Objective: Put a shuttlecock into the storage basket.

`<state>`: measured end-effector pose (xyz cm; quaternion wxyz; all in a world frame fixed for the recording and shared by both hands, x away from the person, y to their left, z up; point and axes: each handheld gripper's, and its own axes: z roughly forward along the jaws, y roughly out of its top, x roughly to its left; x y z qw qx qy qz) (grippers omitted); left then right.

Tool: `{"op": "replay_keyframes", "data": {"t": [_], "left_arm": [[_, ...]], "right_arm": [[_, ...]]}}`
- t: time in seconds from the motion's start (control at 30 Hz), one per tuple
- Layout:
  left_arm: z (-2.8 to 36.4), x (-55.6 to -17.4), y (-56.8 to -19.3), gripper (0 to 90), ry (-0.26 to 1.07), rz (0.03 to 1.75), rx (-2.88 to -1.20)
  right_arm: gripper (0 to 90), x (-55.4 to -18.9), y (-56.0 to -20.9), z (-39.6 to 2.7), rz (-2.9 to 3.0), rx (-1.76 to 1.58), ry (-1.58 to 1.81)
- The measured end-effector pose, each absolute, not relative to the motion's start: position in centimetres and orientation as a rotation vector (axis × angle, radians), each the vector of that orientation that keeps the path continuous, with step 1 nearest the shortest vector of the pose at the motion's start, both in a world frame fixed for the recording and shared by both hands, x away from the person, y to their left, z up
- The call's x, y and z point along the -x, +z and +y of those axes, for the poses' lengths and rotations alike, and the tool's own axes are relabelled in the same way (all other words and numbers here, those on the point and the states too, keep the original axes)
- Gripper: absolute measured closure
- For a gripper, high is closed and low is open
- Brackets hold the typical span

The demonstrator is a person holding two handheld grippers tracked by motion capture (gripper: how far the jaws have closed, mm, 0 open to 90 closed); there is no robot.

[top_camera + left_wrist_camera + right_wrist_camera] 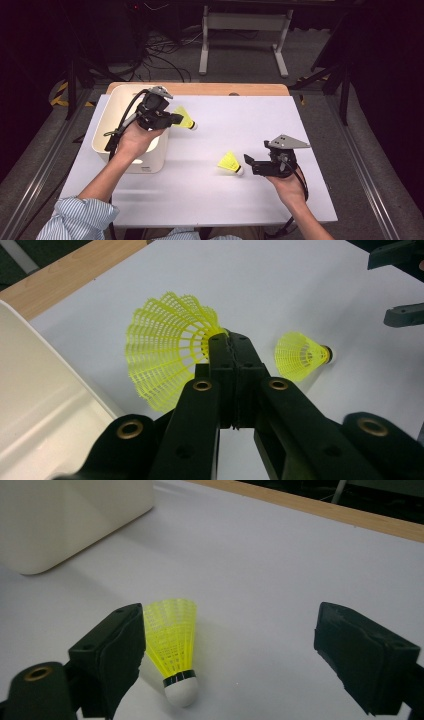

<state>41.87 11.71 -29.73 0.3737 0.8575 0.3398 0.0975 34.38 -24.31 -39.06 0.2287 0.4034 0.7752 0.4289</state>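
Observation:
My left gripper [173,119] [232,342] is shut on a yellow plastic shuttlecock [184,119] [167,350], pinching it near the narrow end of the skirt, just right of the white bin. A second yellow shuttlecock [230,163] [172,635] [300,356] lies on its side on the white table, its white cork toward my right gripper. My right gripper [248,164] [230,630] is open, low over the table. In the right gripper view this shuttlecock lies between the jaws, close to the left one, and neither jaw presses on it.
A white rectangular bin [112,107] [50,390] [65,520] stands at the table's left, under my left hand. The white tabletop [240,120] has a wooden strip [225,89] along its far edge. Cables and a stand are on the floor behind.

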Motion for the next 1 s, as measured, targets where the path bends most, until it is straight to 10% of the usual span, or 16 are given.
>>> {"op": "replay_keyframes", "data": {"t": [1.0], "left_arm": [[12.9,-41.8,-29.3,90.0,0.258,0.897,-2.181]], "right_arm": [[12.5,-32.1,-42.1,-28.0,2.046,-1.134,1.218]]}}
